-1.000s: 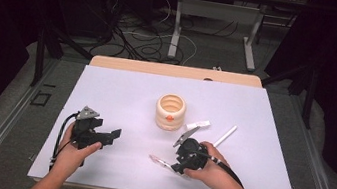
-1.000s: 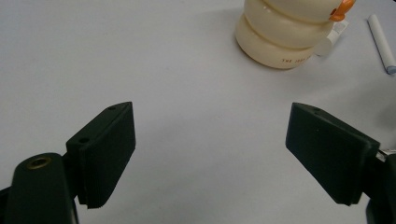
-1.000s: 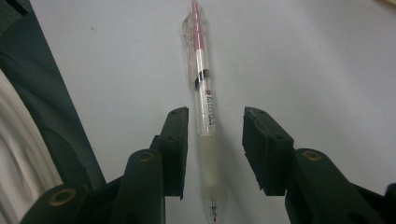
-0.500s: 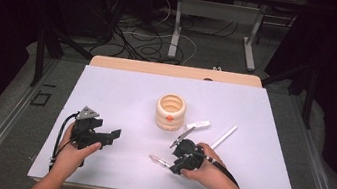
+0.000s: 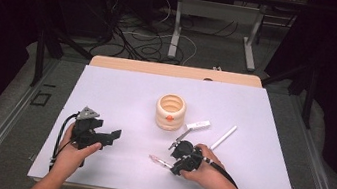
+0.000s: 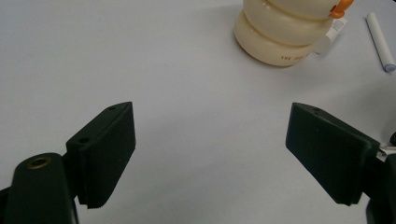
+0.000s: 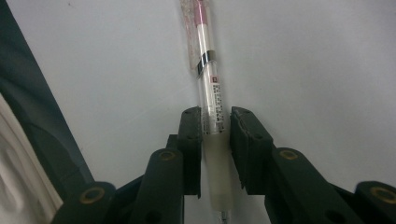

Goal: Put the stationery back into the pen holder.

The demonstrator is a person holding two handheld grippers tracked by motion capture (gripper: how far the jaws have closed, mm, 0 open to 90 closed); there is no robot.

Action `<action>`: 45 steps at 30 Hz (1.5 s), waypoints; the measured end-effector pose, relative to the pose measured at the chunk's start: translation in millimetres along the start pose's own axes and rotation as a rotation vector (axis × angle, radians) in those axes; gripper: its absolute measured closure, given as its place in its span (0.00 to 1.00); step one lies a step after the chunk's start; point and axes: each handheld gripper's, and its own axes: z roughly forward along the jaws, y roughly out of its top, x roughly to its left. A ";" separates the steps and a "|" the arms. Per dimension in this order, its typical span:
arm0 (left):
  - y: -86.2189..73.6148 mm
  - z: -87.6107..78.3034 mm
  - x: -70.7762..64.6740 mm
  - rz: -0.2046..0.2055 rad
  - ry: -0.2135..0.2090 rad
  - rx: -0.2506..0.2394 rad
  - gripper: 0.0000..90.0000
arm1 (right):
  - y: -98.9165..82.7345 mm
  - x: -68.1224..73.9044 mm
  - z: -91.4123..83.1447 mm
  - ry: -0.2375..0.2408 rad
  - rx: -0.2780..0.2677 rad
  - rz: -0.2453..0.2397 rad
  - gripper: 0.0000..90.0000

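A clear pen with a pink cap (image 7: 208,70) lies on the white table cover (image 5: 121,92). My right gripper (image 7: 215,128) has just been closing, with this pen between its jaws, and both pads now press on the barrel. From above, that pen (image 5: 159,161) sticks out to the left of the right gripper (image 5: 173,167) near the front edge. My left gripper (image 5: 112,135) rests at the front left. Its jaws (image 6: 210,158) stand wide apart over bare cover.
A cream ribbed cup (image 5: 170,111) with an orange spot stands mid-table, also ahead of the left gripper (image 6: 280,32). To its right lie a white marker (image 5: 223,137), a small white capped item (image 5: 198,125) and a dark pen (image 5: 180,137).
The right gripper has shifted slightly toward the front edge over the pen. The left hand has stayed put.
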 end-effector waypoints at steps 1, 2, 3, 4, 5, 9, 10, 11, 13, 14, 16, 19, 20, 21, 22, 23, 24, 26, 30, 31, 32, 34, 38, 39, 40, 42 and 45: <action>0.0 0.0 0.0 0.000 0.000 0.000 0.18 | 0.1 -0.3 0.2 -0.004 0.000 -0.004 0.84; -0.2 0.2 -0.5 -0.009 -0.001 -0.001 0.18 | 0.1 -0.1 0.2 -0.006 0.000 -0.004 0.85; -0.2 0.2 -0.4 -0.008 -0.001 -0.001 0.18 | 0.2 0.5 0.1 -0.006 0.002 0.001 0.86; -0.2 0.2 -0.5 -0.009 0.000 -0.002 0.18 | 0.0 0.3 0.1 -0.007 0.002 -0.005 0.86; -0.2 0.3 -0.5 -0.009 -0.001 -0.001 0.18 | 0.1 0.7 -0.3 -0.015 0.006 -0.004 0.86; -0.3 0.3 -0.4 -0.008 0.000 0.001 0.18 | 0.4 0.9 0.2 -0.016 0.005 -0.011 0.88; -0.3 0.4 -0.4 -0.008 0.000 -0.001 0.18 | 0.4 0.9 0.2 -0.015 0.006 -0.013 0.88; -0.3 0.3 -0.4 -0.007 0.000 0.000 0.18 | 0.5 0.8 0.4 -0.010 0.004 -0.017 0.88; -0.4 0.2 -0.2 -0.008 0.000 0.003 0.18 | 0.5 1.8 -0.3 -0.022 0.011 -0.016 0.89; -0.4 0.2 -0.2 -0.007 0.000 0.003 0.18 | 0.8 1.9 -0.6 -0.033 0.018 -0.021 0.89; -0.4 0.2 -0.1 -0.008 0.000 0.003 0.18 | 0.7 1.7 -0.2 -0.022 0.011 -0.018 0.89; -0.4 0.1 0.5 -0.005 -0.002 0.008 0.18 | 1.0 1.2 0.0 -0.012 0.012 -0.025 0.89; -0.5 0.2 0.6 -0.005 -0.002 0.007 0.18 | 1.1 0.5 0.3 -0.007 0.010 -0.035 0.89; -0.7 0.5 0.7 -0.005 -0.003 0.005 0.18 | 1.2 0.8 0.2 -0.008 0.011 -0.035 0.89; -0.6 0.4 0.7 -0.005 -0.003 0.006 0.18 | 1.1 0.8 0.2 -0.007 0.011 -0.031 0.89; -0.6 0.5 1.0 -0.001 -0.004 0.006 0.18 | 1.0 0.3 0.1 -0.009 0.011 -0.031 0.89; -0.7 0.6 0.6 -0.006 -0.003 0.005 0.18 | 1.0 0.3 0.3 -0.006 0.010 -0.032 0.89; -0.6 0.5 0.9 0.001 -0.003 0.007 0.18 | 1.1 0.2 0.1 -0.008 0.011 -0.034 0.89; -0.7 0.8 1.0 -0.001 -0.005 0.007 0.18 | 0.8 1.4 -0.4 -0.010 0.009 -0.037 0.89; -0.7 0.7 0.9 -0.001 -0.004 0.007 0.18 | 0.8 1.4 -1.0 -0.016 0.012 -0.039 0.89; -0.7 0.6 0.8 -0.002 -0.002 0.006 0.18 | 0.6 0.8 -1.4 -0.011 0.008 -0.046 0.89; -0.5 0.3 1.3 0.001 -0.004 0.010 0.18 | 0.1 0.9 -2.5 -0.013 -0.003 -0.043 0.89; -0.7 0.5 1.5 -0.002 -0.003 0.007 0.18 | -0.8 -0.1 -6.2 -0.019 -0.028 -0.035 0.89; -0.7 0.3 1.5 -0.002 -0.002 0.008 0.18 | -1.0 -0.4 -7.2 -0.018 -0.033 -0.032 0.89; -0.7 0.3 1.4 -0.002 -0.002 0.008 0.18 | -1.1 -1.7 -7.7 -0.024 -0.040 -0.043 0.89; -0.7 0.4 1.5 -0.003 -0.003 0.007 0.18 | -1.4 -2.5 -9.4 -0.022 -0.053 -0.043 0.89; -0.6 0.4 1.6 -0.003 -0.006 0.007 0.18 | -1.4 -3.5 -11.9 -0.026 -0.073 -0.033 0.89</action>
